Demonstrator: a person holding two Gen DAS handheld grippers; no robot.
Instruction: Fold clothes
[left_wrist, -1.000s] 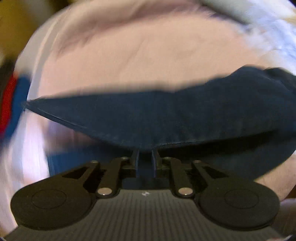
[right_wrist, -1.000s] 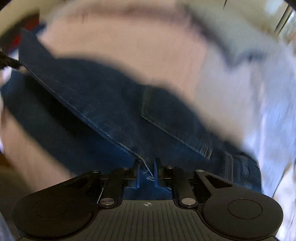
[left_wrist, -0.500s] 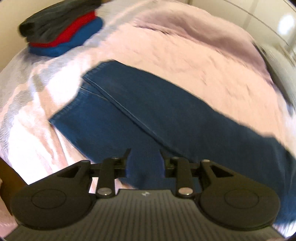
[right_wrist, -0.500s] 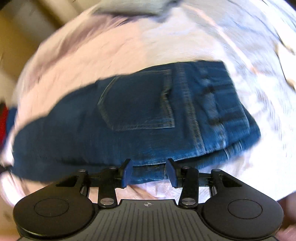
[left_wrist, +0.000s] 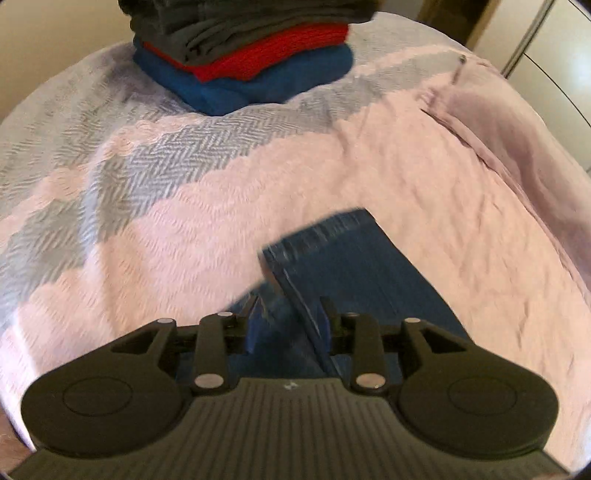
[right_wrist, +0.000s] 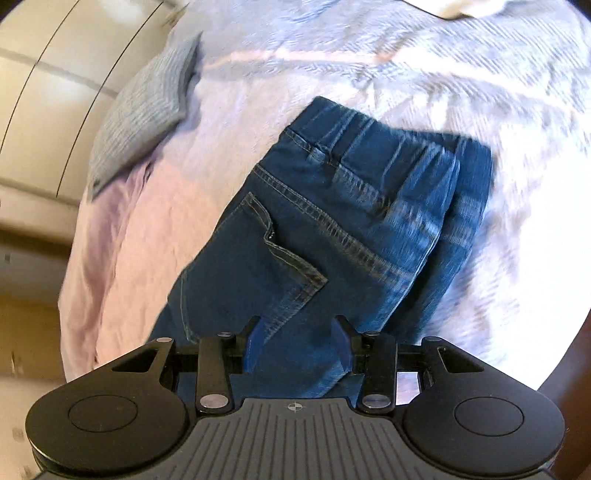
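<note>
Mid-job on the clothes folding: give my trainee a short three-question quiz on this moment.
1. True or false: the jeans lie on the pink bedspread.
2. Which colour is at the bottom of the folded stack? A red, B blue, C grey.
3. Fill in: beside the right hand-held gripper, the jeans show a back ____.

Key: 1 true; 2 B; 3 pocket.

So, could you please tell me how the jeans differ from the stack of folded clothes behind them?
The jeans are a single denim garment lying low on the bedspread; the stack of folded clothes piles grey, red and blue pieces high. The jeans lie close, under the camera; the stack sits at the far edge. Both rest on the bedspread.
</note>
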